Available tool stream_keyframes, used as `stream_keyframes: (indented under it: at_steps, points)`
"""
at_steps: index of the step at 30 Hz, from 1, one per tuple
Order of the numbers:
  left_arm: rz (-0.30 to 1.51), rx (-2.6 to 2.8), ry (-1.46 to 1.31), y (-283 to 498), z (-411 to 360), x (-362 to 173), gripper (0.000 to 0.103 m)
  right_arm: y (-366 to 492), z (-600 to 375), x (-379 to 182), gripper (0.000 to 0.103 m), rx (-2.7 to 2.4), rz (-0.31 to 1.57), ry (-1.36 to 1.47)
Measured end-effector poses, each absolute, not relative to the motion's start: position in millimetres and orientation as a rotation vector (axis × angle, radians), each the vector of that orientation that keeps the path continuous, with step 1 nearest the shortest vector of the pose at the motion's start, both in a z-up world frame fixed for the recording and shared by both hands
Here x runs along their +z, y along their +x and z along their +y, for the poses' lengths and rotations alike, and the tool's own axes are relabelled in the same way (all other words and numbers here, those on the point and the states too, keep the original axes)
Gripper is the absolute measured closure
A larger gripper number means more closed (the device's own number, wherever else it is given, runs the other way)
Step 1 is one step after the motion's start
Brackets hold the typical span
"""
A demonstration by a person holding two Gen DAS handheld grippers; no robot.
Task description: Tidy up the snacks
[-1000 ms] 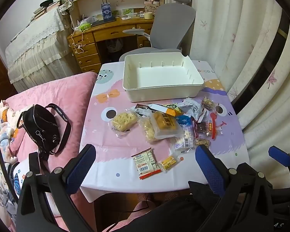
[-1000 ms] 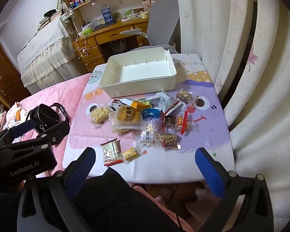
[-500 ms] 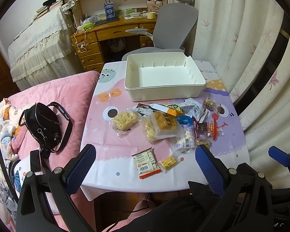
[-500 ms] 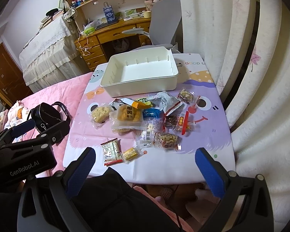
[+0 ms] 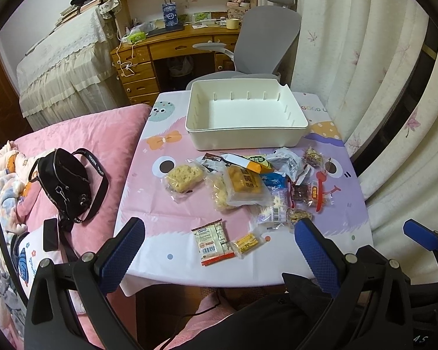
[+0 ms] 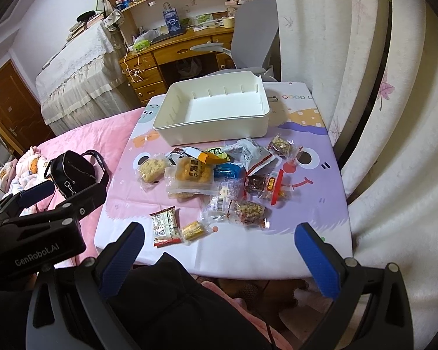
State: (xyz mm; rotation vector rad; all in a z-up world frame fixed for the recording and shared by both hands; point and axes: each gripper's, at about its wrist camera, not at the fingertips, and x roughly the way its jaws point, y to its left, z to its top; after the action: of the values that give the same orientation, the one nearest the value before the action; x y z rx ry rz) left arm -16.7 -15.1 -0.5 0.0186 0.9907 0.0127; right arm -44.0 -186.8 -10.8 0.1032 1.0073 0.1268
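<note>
An empty white bin (image 5: 245,140) (image 6: 213,134) stands at the far side of a small table with a cartoon cloth (image 5: 166,204) (image 6: 321,213). Several wrapped snacks lie in front of it: a large yellow cake pack (image 5: 243,185) (image 6: 194,173), a rice cracker pack (image 5: 184,176) (image 6: 151,169), a small white-red packet (image 5: 211,242) (image 6: 165,227) and a small yellow packet (image 5: 248,242) (image 6: 192,230) near the front edge. My left gripper (image 5: 219,250) is open and empty, held above the table's near edge. My right gripper (image 6: 219,250) is open and empty too.
A pink bed (image 5: 102,134) with a black bag (image 5: 64,183) and a phone (image 5: 51,234) lies left of the table. A grey chair (image 5: 265,38) and wooden desk (image 5: 172,43) stand behind it. White curtains (image 6: 394,116) hang close on the right.
Both grippers have drifted slightly, so the table and bin sit a little lower and farther right in view. Nothing on the table has moved; both grippers stay open.
</note>
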Motion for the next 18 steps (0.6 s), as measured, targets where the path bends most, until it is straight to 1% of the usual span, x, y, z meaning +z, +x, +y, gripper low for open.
stream_keyframes:
  at_steps: [10,18]
  points:
    - [1.004,0.027,-0.014,-28.3,-24.2,-8.1,0.001,-50.5,-197.5,-12.9,0.0,0.17,1.017,0.093]
    - [1.022,0.053,-0.039,-31.9,-15.1,-20.7,0.001,-48.9,-203.6,-29.6,0.0,0.191,1.045,0.137]
